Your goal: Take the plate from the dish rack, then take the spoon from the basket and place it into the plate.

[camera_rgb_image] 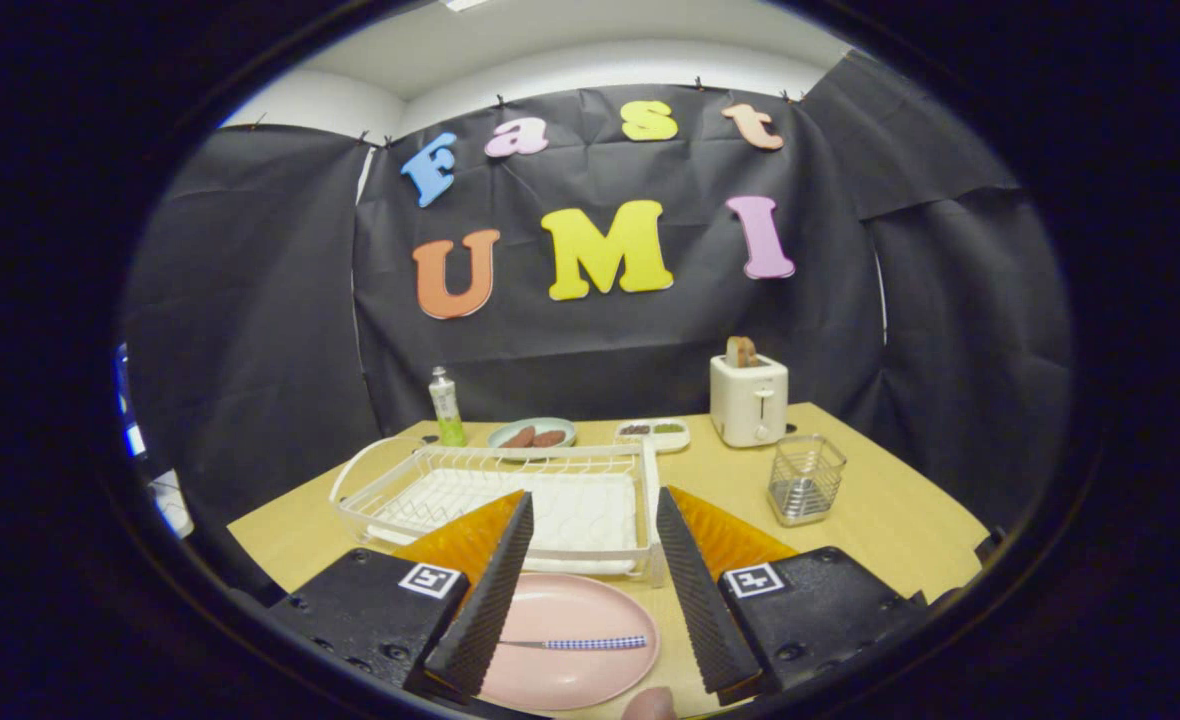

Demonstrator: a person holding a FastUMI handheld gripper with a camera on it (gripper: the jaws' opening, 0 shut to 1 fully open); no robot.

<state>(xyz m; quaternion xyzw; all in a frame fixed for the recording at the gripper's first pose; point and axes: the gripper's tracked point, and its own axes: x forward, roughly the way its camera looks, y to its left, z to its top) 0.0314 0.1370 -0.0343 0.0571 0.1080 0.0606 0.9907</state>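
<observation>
- The dish rack (510, 490) stands on the left half of the wooden table (890, 520). It is a white wire frame with a flat white tray under it, and no dishes are inside.
- Behind the rack there is a slim tube-shaped bottle (446, 405) with a green lower part, standing upright.
- Next to it lies a round pale green dish (532, 434) with two brown oblong pieces of food on it.
- The pink plate (568, 640) lies flat on the table, just in front of the rack. It is smooth and matte.
- The spoon (575, 643) lies across the middle of the plate. It has a thin metal part and a handle with a blue-and-white checked pattern.
- The gripper (590, 590) is over the plate with the fingers wide apart, grasping nothing. The inner faces of the fingers are ribbed.
- A small white two-part tray (653, 432) with dark and green contents is behind the rack's right corner.
- A cream, boxy toaster (748, 398) holds a brown slice of toast (741, 351) in the slot.
- The basket (806, 480), a square wire-mesh metal holder, stands to the right, well apart from the plate.
</observation>
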